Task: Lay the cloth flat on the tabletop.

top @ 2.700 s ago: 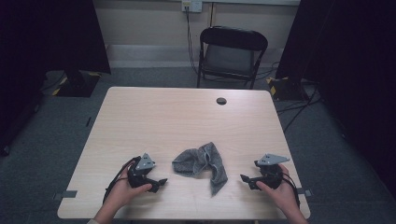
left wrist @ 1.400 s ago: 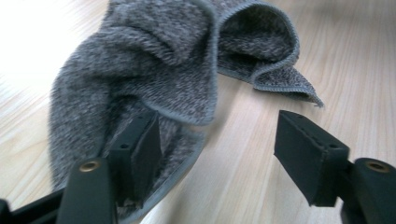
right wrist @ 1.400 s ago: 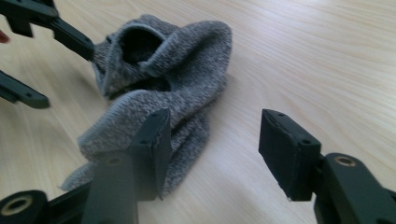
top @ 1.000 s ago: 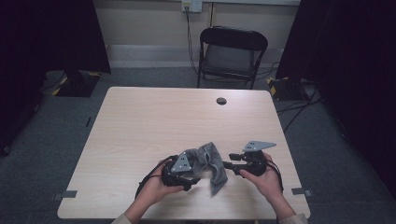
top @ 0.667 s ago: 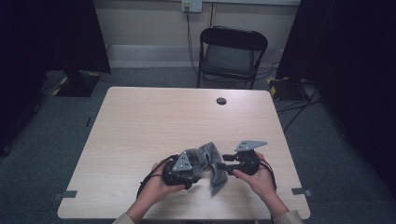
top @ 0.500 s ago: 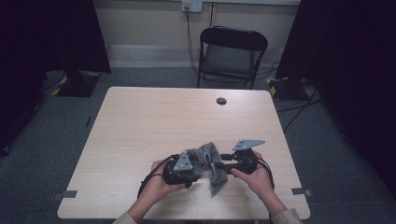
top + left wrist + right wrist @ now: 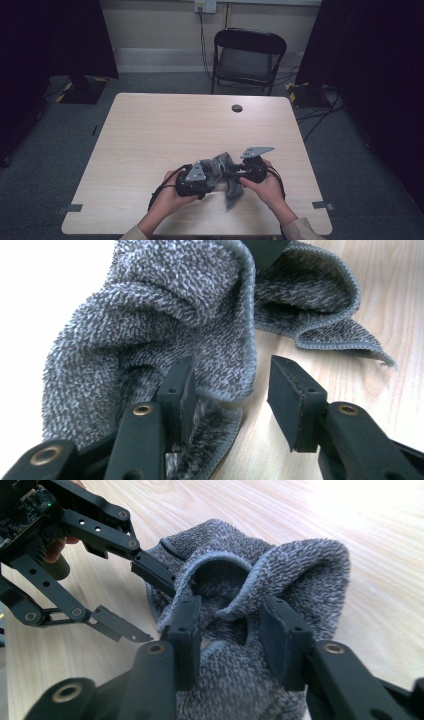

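- Near the front edge of the counter (image 7: pixel 150 130), well short of the round hole (image 7: pixel 237 108), the crumpled grey towel (image 7: pixel 226 172) lies with a claw at each side.
- Since the earlier pictures both hands have come in from either side of the towel to meet at it; the left claw (image 7: pixel 227 390) and right claw (image 7: pixel 227 625) now sit against the cloth.
- Left claw: jaws have just been closing and stand about half open; one pad touches a hemmed fold, the other has bare wood beside it, so no grip yet.
- Right claw: jaws have also just been closing, straddling a raised fold with gaps at both pads.
- Judgement: a two-handed pinch is starting, probably to lift or spread the towel.
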`<state>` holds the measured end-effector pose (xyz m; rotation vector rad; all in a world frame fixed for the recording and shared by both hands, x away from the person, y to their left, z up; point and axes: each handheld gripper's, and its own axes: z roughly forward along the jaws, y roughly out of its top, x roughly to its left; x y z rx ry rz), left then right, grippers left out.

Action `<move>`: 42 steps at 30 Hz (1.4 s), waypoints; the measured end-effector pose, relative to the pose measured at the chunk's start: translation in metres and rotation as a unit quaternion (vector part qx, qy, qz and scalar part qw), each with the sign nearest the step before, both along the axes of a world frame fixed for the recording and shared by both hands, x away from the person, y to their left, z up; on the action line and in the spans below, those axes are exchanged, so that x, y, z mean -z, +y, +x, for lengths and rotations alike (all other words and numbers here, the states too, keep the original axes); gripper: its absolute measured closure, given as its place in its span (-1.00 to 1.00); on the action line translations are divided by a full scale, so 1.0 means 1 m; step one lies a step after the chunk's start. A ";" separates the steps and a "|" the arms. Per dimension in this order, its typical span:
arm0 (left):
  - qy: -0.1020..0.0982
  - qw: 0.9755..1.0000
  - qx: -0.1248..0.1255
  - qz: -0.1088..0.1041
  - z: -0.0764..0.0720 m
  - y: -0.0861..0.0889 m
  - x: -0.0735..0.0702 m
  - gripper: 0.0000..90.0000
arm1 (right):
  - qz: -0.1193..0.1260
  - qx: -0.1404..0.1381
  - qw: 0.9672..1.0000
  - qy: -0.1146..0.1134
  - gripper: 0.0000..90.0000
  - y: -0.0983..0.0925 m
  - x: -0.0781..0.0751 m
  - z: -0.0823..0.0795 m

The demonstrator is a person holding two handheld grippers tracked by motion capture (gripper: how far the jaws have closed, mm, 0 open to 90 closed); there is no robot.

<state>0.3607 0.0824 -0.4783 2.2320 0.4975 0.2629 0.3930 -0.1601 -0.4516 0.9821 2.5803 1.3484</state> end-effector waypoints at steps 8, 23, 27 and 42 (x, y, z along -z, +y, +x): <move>0.010 1.000 0.001 -0.006 0.000 0.001 -0.001 0.37 | -0.016 -0.004 1.000 0.007 0.61 0.006 0.006 0.003; 0.017 1.000 -0.014 -0.010 0.005 0.001 -0.001 0.67 | -0.015 0.007 1.000 -0.003 0.97 0.000 -0.003 0.004; 0.033 0.999 -0.023 -0.012 0.006 0.003 -0.001 0.87 | -0.014 0.013 1.000 -0.006 0.98 -0.003 -0.005 0.004; 0.007 1.000 0.002 0.007 -0.005 -0.009 0.003 0.10 | -0.006 0.020 1.000 -0.002 0.98 -0.010 -0.006 0.002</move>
